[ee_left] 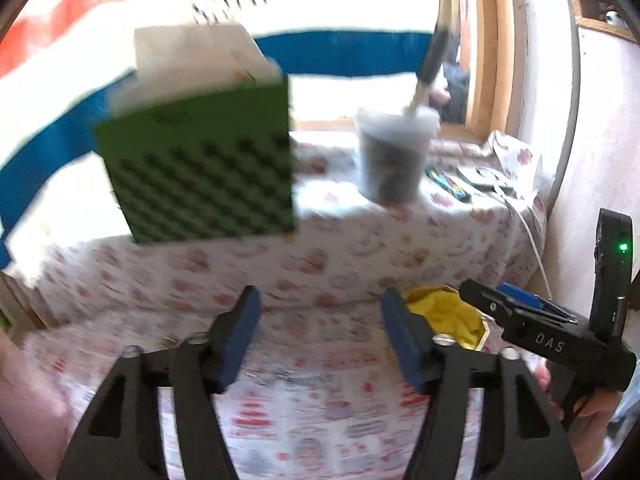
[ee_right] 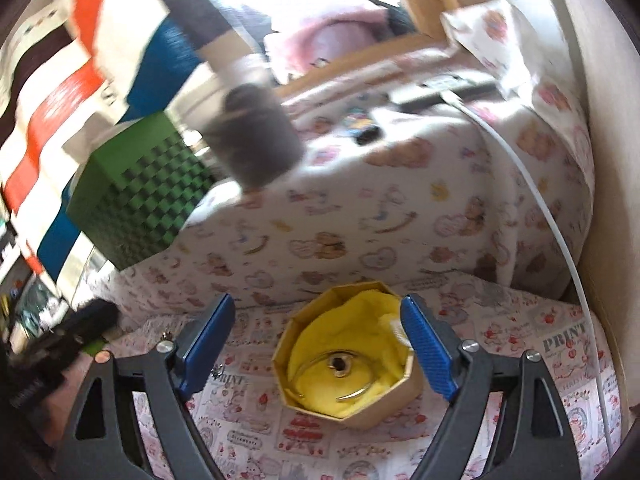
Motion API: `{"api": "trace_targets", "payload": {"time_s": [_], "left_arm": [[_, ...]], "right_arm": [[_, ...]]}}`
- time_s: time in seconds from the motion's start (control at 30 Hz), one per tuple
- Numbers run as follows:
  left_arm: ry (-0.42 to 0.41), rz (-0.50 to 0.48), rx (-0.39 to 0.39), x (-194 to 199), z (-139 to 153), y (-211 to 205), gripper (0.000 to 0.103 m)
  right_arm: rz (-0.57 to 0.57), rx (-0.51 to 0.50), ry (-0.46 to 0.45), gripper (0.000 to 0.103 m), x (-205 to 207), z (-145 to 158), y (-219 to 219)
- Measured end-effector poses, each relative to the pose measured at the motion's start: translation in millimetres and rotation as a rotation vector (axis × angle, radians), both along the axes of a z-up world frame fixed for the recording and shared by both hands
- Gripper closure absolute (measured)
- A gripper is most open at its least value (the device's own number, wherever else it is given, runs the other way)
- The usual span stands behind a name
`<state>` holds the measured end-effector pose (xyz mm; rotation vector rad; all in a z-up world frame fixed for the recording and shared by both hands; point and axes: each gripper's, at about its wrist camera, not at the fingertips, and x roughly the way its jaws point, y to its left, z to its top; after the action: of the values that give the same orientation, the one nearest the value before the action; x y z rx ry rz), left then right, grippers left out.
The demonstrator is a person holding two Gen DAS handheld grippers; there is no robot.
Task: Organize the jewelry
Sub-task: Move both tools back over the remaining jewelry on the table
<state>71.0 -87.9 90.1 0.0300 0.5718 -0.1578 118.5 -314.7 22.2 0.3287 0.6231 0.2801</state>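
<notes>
An open gold many-sided box (ee_right: 352, 400) lined with yellow cloth stands on the patterned tablecloth. A gold necklace with a round pendant (ee_right: 340, 362) lies inside it. My right gripper (ee_right: 316, 348) is open, its blue fingers either side of the box's far half, just above it. My left gripper (ee_left: 320, 336) is open and empty over the cloth; small metal pieces (ee_left: 276, 378), blurred, lie between its fingers. The box (ee_left: 444, 316) shows to its right, partly behind the right gripper's body (ee_left: 560, 344).
A green checked box (ee_left: 204, 172) with white paper in it stands at the back left. A translucent cup (ee_left: 392, 156) with a brush in it stands behind. Pens (ee_left: 448, 186) and a white cable (ee_right: 532, 184) lie on the raised back right. A wall is at right.
</notes>
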Motion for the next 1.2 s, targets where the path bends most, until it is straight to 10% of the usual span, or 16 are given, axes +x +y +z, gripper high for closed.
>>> {"api": "trace_targets", "payload": {"time_s": [0.13, 0.5, 1.2], "left_arm": [[-0.127, 0.035, 0.021, -20.2, 15.9, 21.3, 0.011], [-0.295, 0.106, 0.031, -24.7, 12.2, 59.8, 0.001], [-0.125, 0.187, 0.02, 37.2, -71.8, 108.4, 0.001]], "right_arm": [[0.024, -0.065, -0.056, 0.014, -10.9, 7.4, 21.7], [-0.016, -0.148, -0.155, 0.0, -22.1, 6.9, 44.7], [-0.095, -0.267, -0.153, 0.0, -15.5, -11.4, 55.0]]}}
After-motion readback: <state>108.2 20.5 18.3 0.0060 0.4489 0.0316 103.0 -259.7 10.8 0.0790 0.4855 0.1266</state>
